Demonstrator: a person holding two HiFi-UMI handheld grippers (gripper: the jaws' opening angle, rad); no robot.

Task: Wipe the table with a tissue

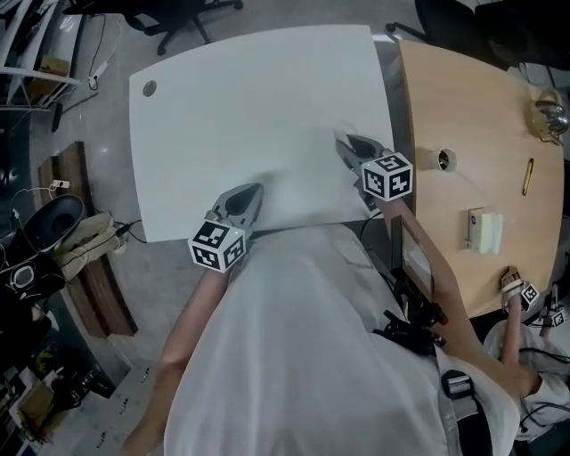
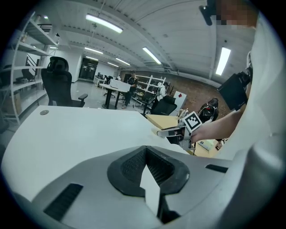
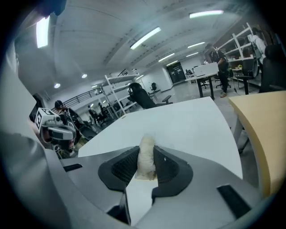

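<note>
The white table stretches out ahead of me. My right gripper is over the table's right side, near its front edge. It is shut on a crumpled white tissue, which stands squeezed between the dark pads in the right gripper view and pokes out past the tips. My left gripper hovers at the table's front edge, to the left. Its jaws are shut with nothing between them. In the left gripper view, the right gripper shows low over the table.
A wooden table adjoins on the right, carrying a tissue pack, a pen and a tape roll. A round grommet marks the white table's far left corner. An office chair base stands beyond it. Cluttered shelves line the left.
</note>
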